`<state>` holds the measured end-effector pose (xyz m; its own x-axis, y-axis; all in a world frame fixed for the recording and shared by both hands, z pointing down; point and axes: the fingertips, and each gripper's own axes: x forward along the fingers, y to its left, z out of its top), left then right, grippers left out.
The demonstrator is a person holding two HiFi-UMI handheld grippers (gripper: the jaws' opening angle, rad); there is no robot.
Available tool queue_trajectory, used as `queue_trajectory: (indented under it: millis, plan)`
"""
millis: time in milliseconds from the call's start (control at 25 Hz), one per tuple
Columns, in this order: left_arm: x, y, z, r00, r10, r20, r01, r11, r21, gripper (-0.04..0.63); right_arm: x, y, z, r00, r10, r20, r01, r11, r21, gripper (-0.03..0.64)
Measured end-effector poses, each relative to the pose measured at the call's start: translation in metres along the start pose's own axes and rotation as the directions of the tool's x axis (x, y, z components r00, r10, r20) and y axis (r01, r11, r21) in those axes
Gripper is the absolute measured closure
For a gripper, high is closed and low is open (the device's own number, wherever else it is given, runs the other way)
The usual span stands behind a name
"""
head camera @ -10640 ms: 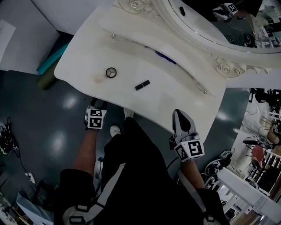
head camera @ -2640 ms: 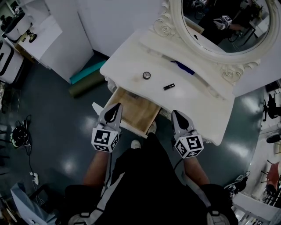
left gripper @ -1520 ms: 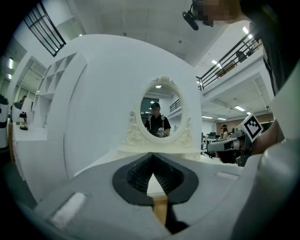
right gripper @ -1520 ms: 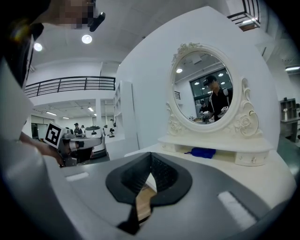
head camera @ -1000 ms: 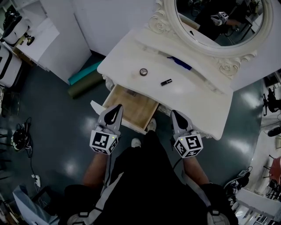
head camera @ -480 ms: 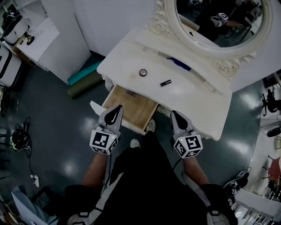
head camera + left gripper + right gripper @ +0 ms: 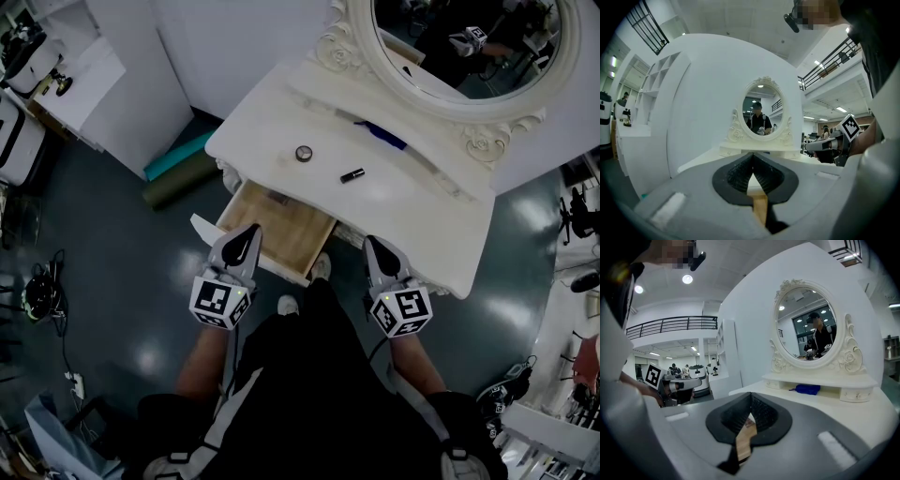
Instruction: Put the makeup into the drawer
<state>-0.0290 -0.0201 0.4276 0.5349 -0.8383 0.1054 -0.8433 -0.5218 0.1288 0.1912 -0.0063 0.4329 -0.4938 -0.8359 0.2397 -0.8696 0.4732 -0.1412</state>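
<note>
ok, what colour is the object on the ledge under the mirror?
The object is blue; it shows best in the right gripper view.

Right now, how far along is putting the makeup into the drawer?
Done: the drawer stands pulled open. In hand: nothing; the left gripper and right gripper are both shut and empty, in front of the table. Left: the round compact and the dark tube lie on the tabletop, neither in the drawer.

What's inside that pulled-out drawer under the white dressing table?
The drawer shows a wooden bottom with one small dark mark near the back, too small to identify. Nothing else shows inside. Its rear stretch is hidden beneath the tabletop.
</note>
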Motion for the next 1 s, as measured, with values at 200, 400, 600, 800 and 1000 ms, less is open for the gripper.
queue_trajectory:
  millis: [200, 400, 600, 800, 1000]
  plan:
    - [0.001, -0.003, -0.007, 0.999, -0.013, -0.030, 0.013, 1.000, 0.000, 0.591, -0.002, -0.001, 0.000, 1.000, -0.007, 0.005, 0.007, 1.000, -0.002, 0.617]
    - [0.004, -0.007, -0.019, 0.997, -0.028, -0.069, 0.027, 0.999, -0.018, 0.591, -0.007, -0.008, 0.005, 1.000, -0.020, 0.019, 0.020, 1.000, -0.001, 0.617]
    - [0.003, -0.014, -0.028, 0.995, -0.049, -0.091, 0.047, 0.999, -0.028, 0.591, -0.009, -0.008, 0.005, 0.999, -0.025, 0.024, 0.025, 1.000, 0.004, 0.617]
    - [0.001, -0.018, -0.034, 0.991, -0.065, -0.120, 0.061, 0.998, -0.036, 0.595, -0.011, -0.010, 0.000, 0.999, -0.028, 0.016, 0.027, 1.000, 0.010, 0.617]
    - [0.001, -0.022, -0.024, 0.995, -0.066, -0.073, 0.063, 0.997, -0.032, 0.592, -0.010, -0.008, 0.000, 1.000, -0.021, 0.013, 0.021, 1.000, 0.011, 0.617]
